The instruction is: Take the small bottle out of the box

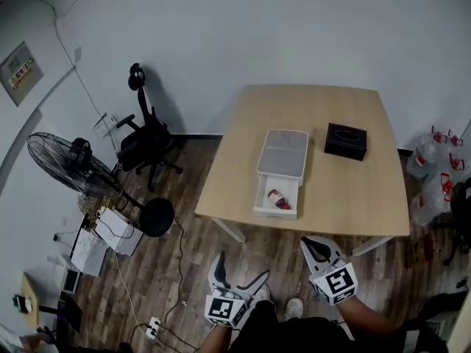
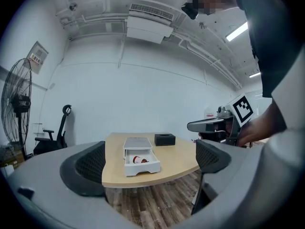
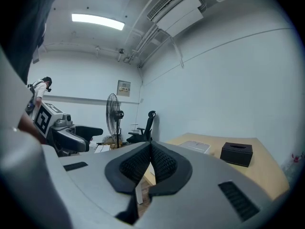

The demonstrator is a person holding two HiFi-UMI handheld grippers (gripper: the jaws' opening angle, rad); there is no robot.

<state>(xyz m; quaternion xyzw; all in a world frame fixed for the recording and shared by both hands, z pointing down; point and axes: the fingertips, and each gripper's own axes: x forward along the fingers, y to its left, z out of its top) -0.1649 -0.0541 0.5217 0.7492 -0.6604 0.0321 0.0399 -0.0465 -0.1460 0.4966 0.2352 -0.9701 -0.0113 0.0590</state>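
Note:
A white drawer box [image 1: 283, 155] stands on the wooden table [image 1: 353, 197], its drawer pulled out toward me. Inside the drawer lies a small bottle [image 1: 278, 199] with a red label; the left gripper view shows the small bottle [image 2: 139, 160] too. My left gripper [image 1: 218, 269] hangs open over the floor, short of the table's near edge, and its jaws [image 2: 150, 163] frame the box [image 2: 138, 152] from a distance. My right gripper [image 1: 318, 250] is shut with nothing in it, just below the table's near edge, and its pads [image 3: 150, 165] meet.
A black tissue box [image 1: 346, 141] sits on the table right of the drawer box. Left of the table are a black office chair [image 1: 145, 140], a stool [image 1: 157, 217] and a standing fan [image 1: 68, 165]. Water bottles [image 1: 434, 175] stand at the right wall. Cables cross the wood floor.

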